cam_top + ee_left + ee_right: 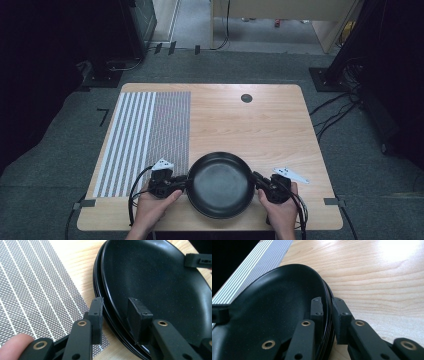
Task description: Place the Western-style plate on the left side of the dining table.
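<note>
The left gripper (pixel 181 183) straddles the left rim of the stack of black plates (pixel 220 184). In the left gripper view, one jaw stands outside the rim and the other inside the bowl of the top plate, and a visible gap remains between the outer pad and the rim, so the pads do not press on the stack. The left gripper (pixel 115 315) sits at the edge of the striped placemat (pixel 35 290), and a fingertip (pixel 15 347) shows at the lower left corner.

The right gripper (pixel 327 311) is clamped on the opposite rim of the stack of black plates (pixel 269 310): one pad lies flat against the inner face, the other against the outer edges, with several stacked rims visible between them. In the high view, the right gripper (pixel 259 179) meets the stack from the right.

The left hand (pixel 155 205) and right hand (pixel 280 210) enter from the near edge. The stack rests on the wooden table (pixel 250 125), near its front edge and roughly centred, just right of the striped placemat (pixel 145 135). A round dark grommet (pixel 246 98) sits near the table's far edge. Grey carpet (pixel 60 150) surrounds the table.
</note>
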Tool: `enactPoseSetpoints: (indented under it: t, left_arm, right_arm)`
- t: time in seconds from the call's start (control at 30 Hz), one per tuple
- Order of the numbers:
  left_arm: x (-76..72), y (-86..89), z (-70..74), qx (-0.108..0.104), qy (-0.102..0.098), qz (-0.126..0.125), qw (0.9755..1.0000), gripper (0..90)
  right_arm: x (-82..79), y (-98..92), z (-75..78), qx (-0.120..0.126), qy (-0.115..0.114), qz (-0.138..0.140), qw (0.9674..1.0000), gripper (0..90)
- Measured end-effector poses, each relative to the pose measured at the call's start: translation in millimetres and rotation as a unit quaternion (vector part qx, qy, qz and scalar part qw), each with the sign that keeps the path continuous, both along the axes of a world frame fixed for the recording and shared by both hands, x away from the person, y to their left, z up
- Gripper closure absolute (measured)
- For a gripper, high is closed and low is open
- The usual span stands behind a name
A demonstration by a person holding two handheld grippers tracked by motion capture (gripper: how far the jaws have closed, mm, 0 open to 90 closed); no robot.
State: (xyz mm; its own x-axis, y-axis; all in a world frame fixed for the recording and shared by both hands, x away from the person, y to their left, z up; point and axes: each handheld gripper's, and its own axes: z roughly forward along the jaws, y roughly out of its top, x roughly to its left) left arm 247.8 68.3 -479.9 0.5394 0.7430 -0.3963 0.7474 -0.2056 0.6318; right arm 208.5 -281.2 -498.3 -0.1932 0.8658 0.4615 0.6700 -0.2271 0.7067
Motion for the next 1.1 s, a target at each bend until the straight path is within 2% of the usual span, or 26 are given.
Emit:
enactPoseSetpoints:
  t: [0.17, 0.2, 0.23, 0.3, 0.33, 0.5, 0.7, 0.87, 1.1]
  left_arm:
    - [1.0, 2.4, 0.1, -0.008, 0.001, -0.003, 1.0000, 69.2]
    - [1.6, 1.7, -2.0, -0.004, 0.007, -0.005, 1.0000, 68.3]
    - [1.6, 1.7, -2.0, -0.004, 0.007, -0.005, 1.0000, 66.9]
    - [1.8, 2.0, -2.6, -0.008, 0.008, -0.003, 0.9999, 66.1]
    - [2.1, 2.2, -1.9, -0.007, 0.009, -0.006, 0.9999, 65.9]
    - [1.6, 1.1, -1.7, -0.003, 0.009, -0.005, 0.9999, 65.8]
    - [1.8, 3.5, -0.5, -0.005, 0.011, -0.002, 0.9999, 69.2]
    - [2.0, 9.1, 5.0, -0.002, 0.006, -0.001, 1.0000, 70.0]
    - [1.5, 17.3, 12.6, 0.000, 0.006, 0.001, 1.0000, 71.7]
  right_arm:
    - [-1.2, -1.2, 1.8, 0.005, -0.001, -0.007, 1.0000, 85.7]
    - [0.3, -2.1, 1.9, 0.043, 0.024, 0.003, 0.9988, 86.4]
    - [0.3, -0.1, 1.0, 0.045, 0.024, 0.008, 0.9987, 86.2]
    - [0.0, 1.4, 0.9, 0.040, 0.021, 0.006, 0.9990, 86.0]
    - [-0.5, 3.8, 2.4, 0.028, 0.020, 0.006, 0.9994, 85.8]
    - [0.0, 2.3, 1.6, 0.032, 0.018, 0.012, 0.9993, 85.8]
    - [-1.1, 5.7, 1.3, 0.018, 0.011, 0.010, 0.9997, 85.4]
    - [-0.3, 7.1, -2.0, 0.040, 0.020, 0.020, 0.9988, 85.0]
    - [-1.1, 14.3, -4.7, 0.045, 0.021, 0.033, 0.9982, 84.0]
